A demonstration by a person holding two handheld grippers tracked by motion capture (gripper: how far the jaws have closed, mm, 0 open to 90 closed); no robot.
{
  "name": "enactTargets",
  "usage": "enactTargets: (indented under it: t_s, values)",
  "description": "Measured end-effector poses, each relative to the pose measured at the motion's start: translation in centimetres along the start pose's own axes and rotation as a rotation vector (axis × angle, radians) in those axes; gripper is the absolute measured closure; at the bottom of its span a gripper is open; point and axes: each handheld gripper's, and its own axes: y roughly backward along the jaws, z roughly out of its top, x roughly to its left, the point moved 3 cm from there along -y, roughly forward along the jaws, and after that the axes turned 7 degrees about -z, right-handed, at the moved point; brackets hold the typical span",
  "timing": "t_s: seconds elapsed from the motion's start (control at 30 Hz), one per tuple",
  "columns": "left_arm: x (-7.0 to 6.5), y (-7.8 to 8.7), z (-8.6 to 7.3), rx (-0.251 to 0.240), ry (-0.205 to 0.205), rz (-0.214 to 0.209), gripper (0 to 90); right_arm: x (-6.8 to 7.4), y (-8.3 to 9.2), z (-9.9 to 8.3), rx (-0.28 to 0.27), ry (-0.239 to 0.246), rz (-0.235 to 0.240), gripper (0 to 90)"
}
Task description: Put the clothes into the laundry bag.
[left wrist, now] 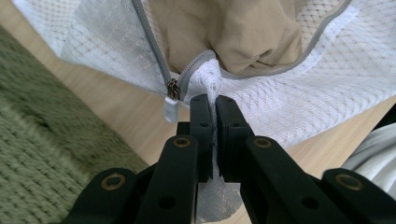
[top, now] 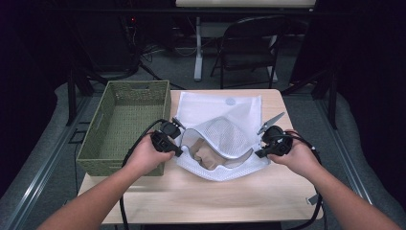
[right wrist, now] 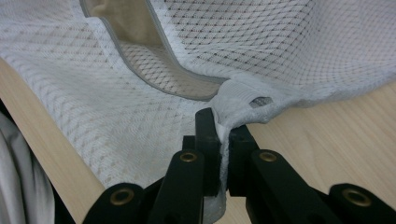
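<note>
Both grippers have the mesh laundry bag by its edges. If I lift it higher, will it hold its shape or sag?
Likely sag: the mesh bag is thin netting that already drapes between the left gripper and right gripper. The beige cloth inside will probably pull the middle down. The open zipper suggests the mouth may gape, so the cloth could slide out.

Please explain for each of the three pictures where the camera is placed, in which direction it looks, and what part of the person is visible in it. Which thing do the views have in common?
High view: sits above the person's side, looks forward and down on the table; both forearms, left tongs and right tongs.
Left gripper view: rides on the left tongs, looks along black jaws shut on the mesh bag by its zipper pull.
Right gripper view: rides on the right tongs, jaws shut on the bag's edge.
Shared: the white mesh bag with beige cloth inside.
</note>
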Motion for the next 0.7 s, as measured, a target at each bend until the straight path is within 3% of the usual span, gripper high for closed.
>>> enactTargets:
  t_s: [0.7]
  values:
    - [1.4, 2.4, 0.9, -0.03, 0.019, 0.032, 86.9, -1.9, 1.8, 0.8, -0.038, -0.024, -0.032, 86.3]
